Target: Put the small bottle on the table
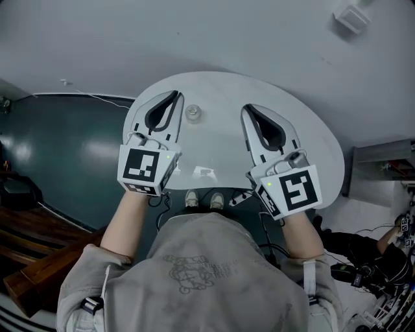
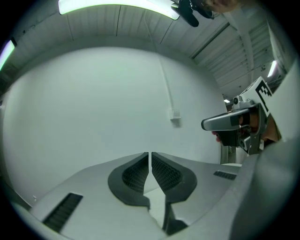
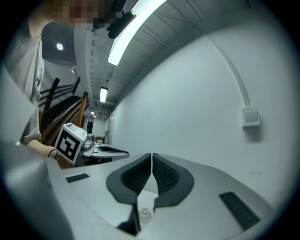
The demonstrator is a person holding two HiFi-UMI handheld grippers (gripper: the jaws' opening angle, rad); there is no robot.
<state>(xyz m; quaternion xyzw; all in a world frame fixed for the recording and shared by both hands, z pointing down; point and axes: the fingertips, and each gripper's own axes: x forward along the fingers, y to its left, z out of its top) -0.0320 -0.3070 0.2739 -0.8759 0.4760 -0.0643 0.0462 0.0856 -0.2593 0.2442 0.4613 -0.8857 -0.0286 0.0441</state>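
The small clear bottle point(image 1: 192, 113) stands upright on the round white table point(image 1: 311, 139), toward its far side. My left gripper point(image 1: 176, 95) hovers just left of the bottle with its jaws shut and nothing between them; its black pads point(image 2: 137, 172) meet at the tips. My right gripper point(image 1: 246, 108) is held to the right of the bottle, also shut and empty. In the right gripper view the bottle point(image 3: 146, 212) shows through the gap below the closed jaws point(image 3: 151, 154). Each gripper appears in the other's view: the right gripper point(image 2: 233, 123) and the left gripper point(image 3: 101, 151).
A small white box point(image 1: 351, 19) sits on the wall beyond the table, with a cable duct running up from it point(image 2: 175, 118). Shoes point(image 1: 192, 198) and a power strip point(image 1: 241, 196) show below the table's near edge. Wooden furniture point(image 1: 26, 259) stands at the left, cables and gear point(image 1: 382, 266) at the right.
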